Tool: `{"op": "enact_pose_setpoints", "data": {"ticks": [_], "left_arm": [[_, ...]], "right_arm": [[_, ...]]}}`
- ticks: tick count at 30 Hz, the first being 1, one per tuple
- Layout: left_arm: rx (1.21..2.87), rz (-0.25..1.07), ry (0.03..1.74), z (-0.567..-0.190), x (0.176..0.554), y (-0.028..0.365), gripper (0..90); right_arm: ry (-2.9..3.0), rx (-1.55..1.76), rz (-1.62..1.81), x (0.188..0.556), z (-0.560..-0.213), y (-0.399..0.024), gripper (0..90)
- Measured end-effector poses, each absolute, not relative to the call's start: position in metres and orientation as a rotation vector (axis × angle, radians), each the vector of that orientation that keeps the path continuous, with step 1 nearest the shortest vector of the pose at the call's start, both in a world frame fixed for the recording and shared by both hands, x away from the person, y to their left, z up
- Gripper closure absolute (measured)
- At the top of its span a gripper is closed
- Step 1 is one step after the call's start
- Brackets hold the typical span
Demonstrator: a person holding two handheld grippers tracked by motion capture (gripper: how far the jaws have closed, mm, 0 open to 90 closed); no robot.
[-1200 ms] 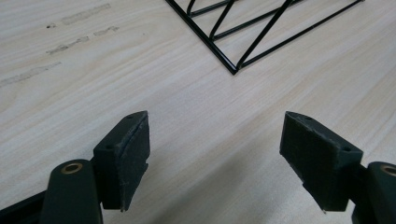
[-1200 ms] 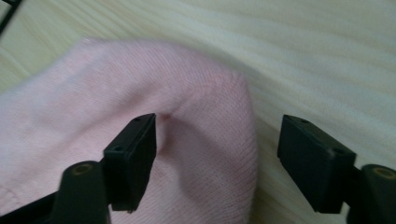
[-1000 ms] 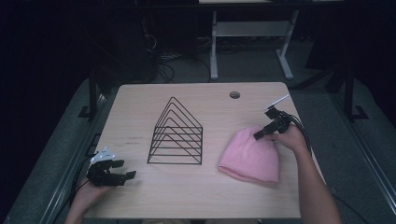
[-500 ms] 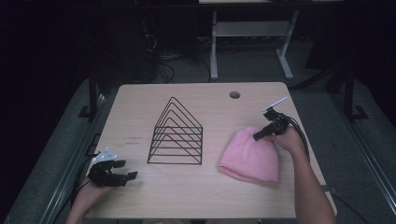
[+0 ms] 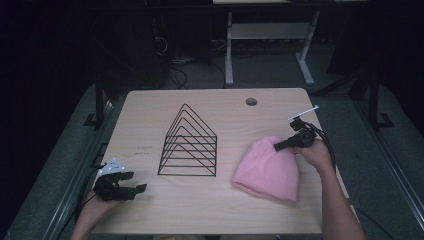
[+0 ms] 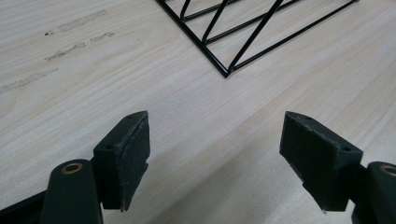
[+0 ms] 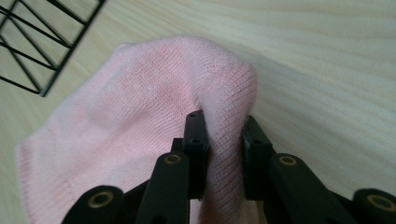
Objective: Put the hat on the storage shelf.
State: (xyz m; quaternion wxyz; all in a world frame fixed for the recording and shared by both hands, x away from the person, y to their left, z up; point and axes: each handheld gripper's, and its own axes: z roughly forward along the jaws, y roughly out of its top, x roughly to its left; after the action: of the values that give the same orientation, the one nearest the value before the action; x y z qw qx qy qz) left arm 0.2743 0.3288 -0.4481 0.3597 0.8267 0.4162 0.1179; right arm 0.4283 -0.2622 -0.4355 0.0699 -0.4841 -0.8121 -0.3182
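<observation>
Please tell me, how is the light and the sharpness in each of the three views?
High view: table well lit, surroundings very dark, slightly soft. Left gripper view: wood grain sharp, the near pads a little blurred, faint shadow under them. Right gripper view: pink hat evenly lit, knit clear at the pinched fold, no glare.

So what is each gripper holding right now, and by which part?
The right gripper pinches a fold at the top of the pink beanie. The left gripper is open and holds nothing.
</observation>
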Motion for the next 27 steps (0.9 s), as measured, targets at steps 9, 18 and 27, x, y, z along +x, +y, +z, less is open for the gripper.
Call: {"op": "enact_pose_setpoints", "data": {"ticks": [9, 18, 27], "left_arm": [[2.132, 0.311, 1.067, -0.446, 0.274, 0.326, 24.6], [2.147, 0.308, 1.068, -0.447, 0.274, 0.324, 24.7], [2.160, 0.296, 1.067, -0.446, 0.274, 0.324, 24.7]], "right_arm": [[-2.466, -1.360, -1.128, 0.405, -0.398, -0.260, 76.6], [-2.515, -1.262, -1.194, 0.392, -0.364, -0.252, 76.8], [-2.557, -1.180, -1.235, 0.387, -0.339, -0.240, 76.6]]}}
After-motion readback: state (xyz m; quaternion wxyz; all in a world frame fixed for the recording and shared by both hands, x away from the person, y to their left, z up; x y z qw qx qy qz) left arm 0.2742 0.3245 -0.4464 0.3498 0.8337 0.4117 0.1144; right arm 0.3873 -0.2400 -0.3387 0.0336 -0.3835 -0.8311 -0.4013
